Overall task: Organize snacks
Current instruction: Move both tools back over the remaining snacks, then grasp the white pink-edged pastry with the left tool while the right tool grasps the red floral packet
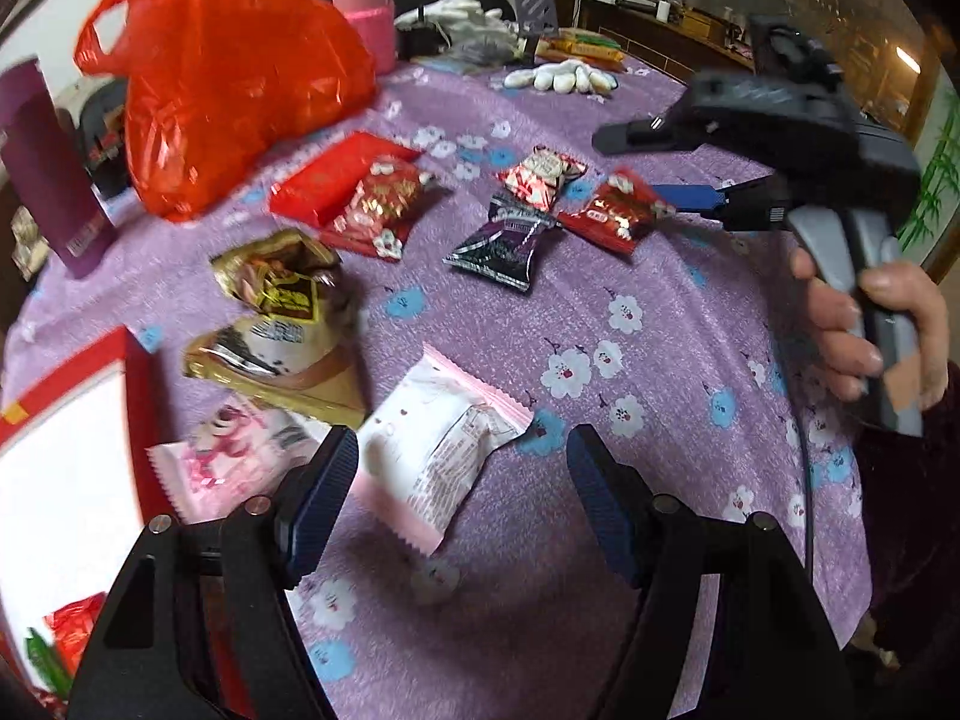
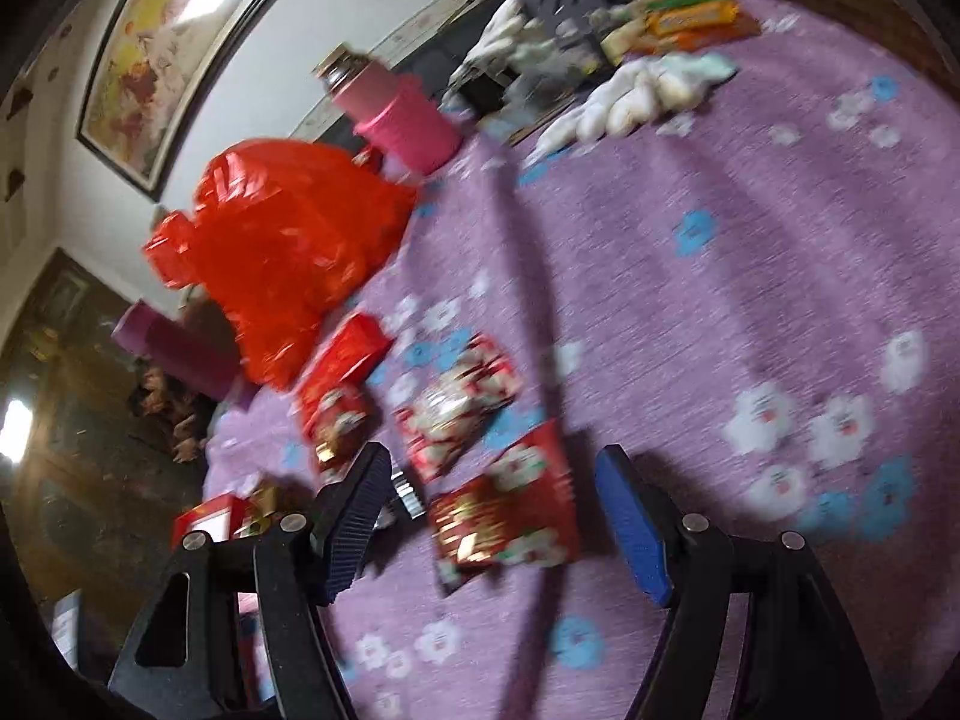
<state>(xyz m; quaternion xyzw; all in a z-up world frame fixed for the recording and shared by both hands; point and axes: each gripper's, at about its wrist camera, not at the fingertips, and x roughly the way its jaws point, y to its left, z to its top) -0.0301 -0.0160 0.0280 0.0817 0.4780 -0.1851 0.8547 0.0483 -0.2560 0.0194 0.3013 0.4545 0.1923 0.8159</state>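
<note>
Several snack packets lie scattered on a purple flowered tablecloth [image 1: 690,396]. My left gripper [image 1: 461,456] is open low over the cloth, and a white-and-pink packet [image 1: 438,450] lies between its fingers without the pads pressing it. To its left are a pink packet [image 1: 234,456] and gold packets [image 1: 276,300]. My right gripper [image 2: 492,468] is open with a red packet [image 2: 510,510] lying between its fingers on the cloth. In the left wrist view a hand [image 1: 870,330] holds the right gripper [image 1: 630,168] by that red packet [image 1: 606,210], beside a black-purple packet [image 1: 510,240].
A red box with a white inside [image 1: 78,420] stands at the near left edge. A red plastic bag [image 1: 228,78], a pink flask [image 1: 363,6], a purple box [image 1: 42,162] and white gloves [image 1: 558,78] sit further back. Biscuit packs [image 2: 690,18] lie at the far edge.
</note>
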